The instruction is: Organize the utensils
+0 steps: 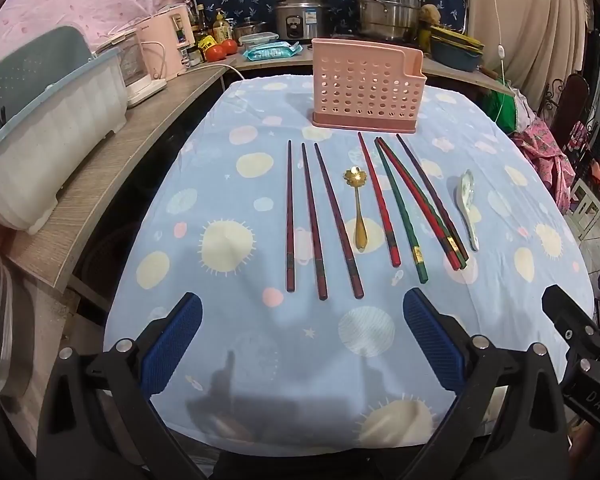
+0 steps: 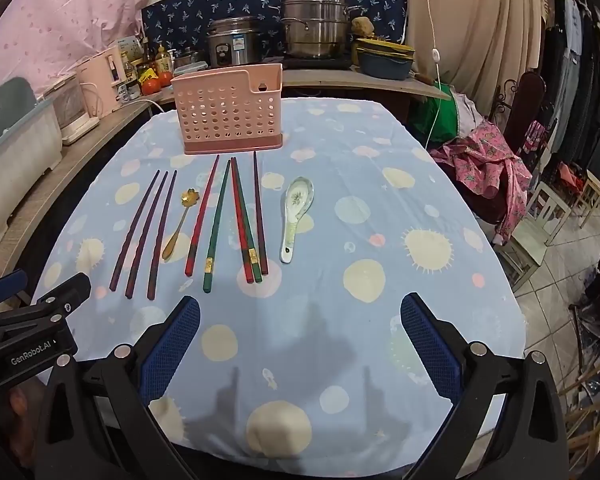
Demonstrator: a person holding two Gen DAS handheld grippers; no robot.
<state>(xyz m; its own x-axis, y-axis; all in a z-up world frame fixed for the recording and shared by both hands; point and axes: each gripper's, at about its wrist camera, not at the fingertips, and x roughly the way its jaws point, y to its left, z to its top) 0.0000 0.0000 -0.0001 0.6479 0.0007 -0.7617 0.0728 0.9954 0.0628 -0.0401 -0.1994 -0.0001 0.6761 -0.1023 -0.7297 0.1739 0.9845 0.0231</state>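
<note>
My left gripper [image 1: 302, 316] and right gripper [image 2: 300, 316] hang wide open, empty; dark lacquered chopsticks [image 1: 314, 222] at twelve o'clock, perforated pink plastic holder [image 1: 364, 84] beyond.

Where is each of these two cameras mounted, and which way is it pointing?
Left wrist view: sits on the left claw, angled down the table at the chopsticks and pink basket; its own open blue pads show, plus part of the right claw at the right edge.
Right wrist view: sits on the right claw, same downward angle; the left claw shows at the left edge.
Shared: basket, chopsticks, gold spoon, ceramic spoon, blue tablecloth.
</note>
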